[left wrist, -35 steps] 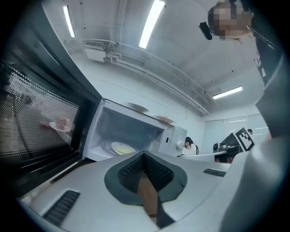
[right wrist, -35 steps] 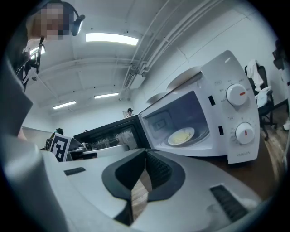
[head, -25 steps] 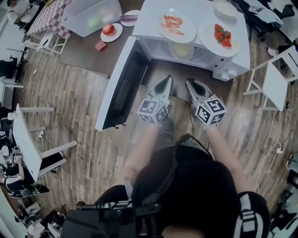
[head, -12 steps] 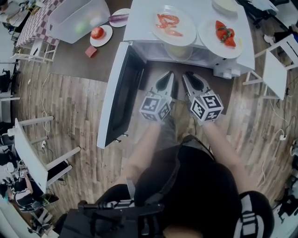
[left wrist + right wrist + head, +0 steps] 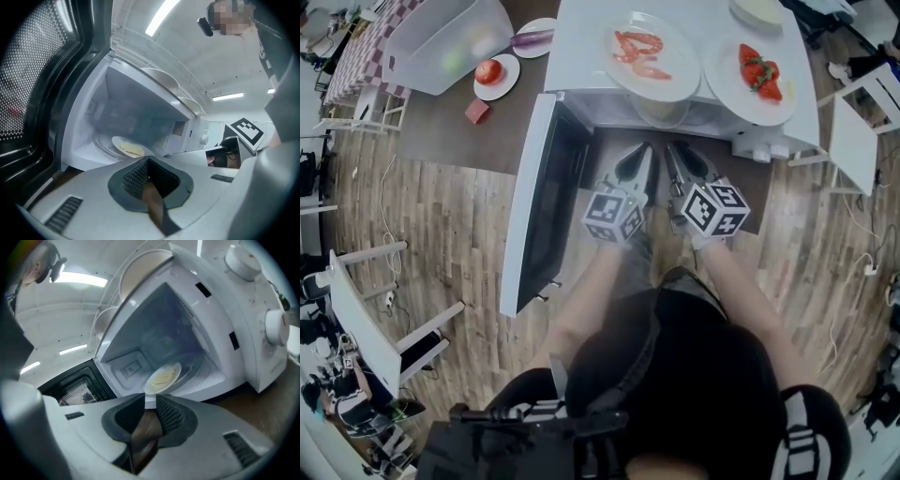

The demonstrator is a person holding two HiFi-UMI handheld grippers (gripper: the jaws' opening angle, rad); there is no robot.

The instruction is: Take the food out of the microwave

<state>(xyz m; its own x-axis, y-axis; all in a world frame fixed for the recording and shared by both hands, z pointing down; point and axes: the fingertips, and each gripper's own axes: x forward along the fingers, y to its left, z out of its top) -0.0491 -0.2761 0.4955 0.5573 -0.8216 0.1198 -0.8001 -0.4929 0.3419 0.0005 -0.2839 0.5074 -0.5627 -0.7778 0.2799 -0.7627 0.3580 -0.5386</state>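
Observation:
The white microwave (image 5: 581, 56) stands with its door (image 5: 539, 197) swung open to the left. Inside, a white plate with yellowish food (image 5: 127, 147) (image 5: 163, 377) lies on the turntable. Both grippers hover side by side just in front of the opening, apart from the plate. My left gripper (image 5: 636, 161) (image 5: 147, 161) is shut with nothing in it. My right gripper (image 5: 680, 155) (image 5: 150, 401) has its jaws opening, a narrow gap between the pads and nothing between them; it points at the plate's near rim.
On the microwave's top sit a plate of shrimp (image 5: 652, 52), a plate of red fruit (image 5: 759, 75) and another dish (image 5: 757, 11). Left of it are a clear bin (image 5: 441, 42), a tomato on a saucer (image 5: 489, 72) and a red cube (image 5: 475, 111). White stands (image 5: 853, 141) flank the area.
Both grippers have edged closer to the microwave's opening and slightly lower. The right gripper's jaws have parted from shut; the left stays shut.

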